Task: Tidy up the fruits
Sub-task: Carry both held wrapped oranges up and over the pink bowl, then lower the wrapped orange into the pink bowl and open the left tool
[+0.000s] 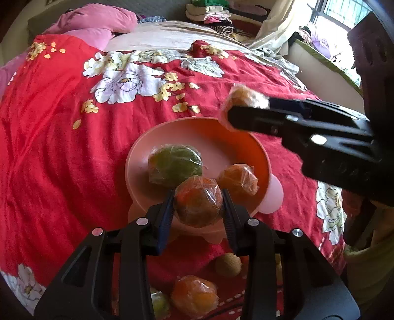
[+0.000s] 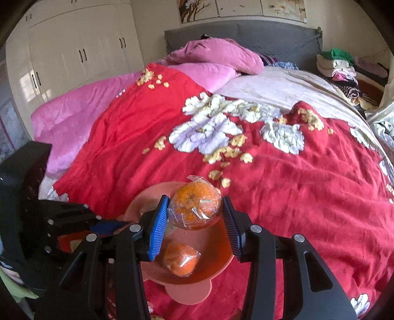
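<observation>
daylight from window [image 1: 337,14], glare there | fisheye bending, dark corners; slight blur

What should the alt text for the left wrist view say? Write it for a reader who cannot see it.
The left gripper holds a plastic-wrapped orange above a pink bowl on a red floral bedspread. The bowl holds a wrapped green fruit and another wrapped orange. The right gripper holds a third over the bowl's far rim.

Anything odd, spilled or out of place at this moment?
Nothing is spilled or damaged. Oddities: every fruit is plastic-wrapped, the pink bowl sits on a rumpled red floral bedspread, and loose fruit lies outside it.
</observation>
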Available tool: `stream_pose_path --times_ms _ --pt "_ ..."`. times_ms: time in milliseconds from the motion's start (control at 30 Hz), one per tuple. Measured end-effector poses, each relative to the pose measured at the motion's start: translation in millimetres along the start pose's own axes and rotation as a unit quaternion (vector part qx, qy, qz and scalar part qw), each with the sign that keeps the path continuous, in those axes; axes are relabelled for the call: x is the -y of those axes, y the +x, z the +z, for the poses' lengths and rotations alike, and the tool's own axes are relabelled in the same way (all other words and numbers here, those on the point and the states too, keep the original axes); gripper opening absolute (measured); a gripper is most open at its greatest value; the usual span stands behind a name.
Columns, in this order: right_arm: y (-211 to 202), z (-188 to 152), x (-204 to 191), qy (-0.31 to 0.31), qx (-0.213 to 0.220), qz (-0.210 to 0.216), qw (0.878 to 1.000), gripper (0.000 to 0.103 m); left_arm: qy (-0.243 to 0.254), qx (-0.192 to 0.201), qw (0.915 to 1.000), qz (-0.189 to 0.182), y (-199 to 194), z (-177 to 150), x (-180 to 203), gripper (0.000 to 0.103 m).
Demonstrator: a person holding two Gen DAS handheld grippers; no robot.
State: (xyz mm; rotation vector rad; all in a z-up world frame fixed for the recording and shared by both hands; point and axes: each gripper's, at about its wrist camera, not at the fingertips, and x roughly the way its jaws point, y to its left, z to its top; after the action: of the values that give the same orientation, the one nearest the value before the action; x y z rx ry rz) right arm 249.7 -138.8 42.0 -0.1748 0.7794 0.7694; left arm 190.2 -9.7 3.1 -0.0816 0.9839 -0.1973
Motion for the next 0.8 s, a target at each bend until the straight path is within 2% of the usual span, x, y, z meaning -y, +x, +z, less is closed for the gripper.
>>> stream_pose_path --times_ms 800 --pt "34 -15 1 -0.021 -0.052 0.004 0.998 0.042 -0.001 -0.017 0.9998 0.005 17 -3 -5 0.029"
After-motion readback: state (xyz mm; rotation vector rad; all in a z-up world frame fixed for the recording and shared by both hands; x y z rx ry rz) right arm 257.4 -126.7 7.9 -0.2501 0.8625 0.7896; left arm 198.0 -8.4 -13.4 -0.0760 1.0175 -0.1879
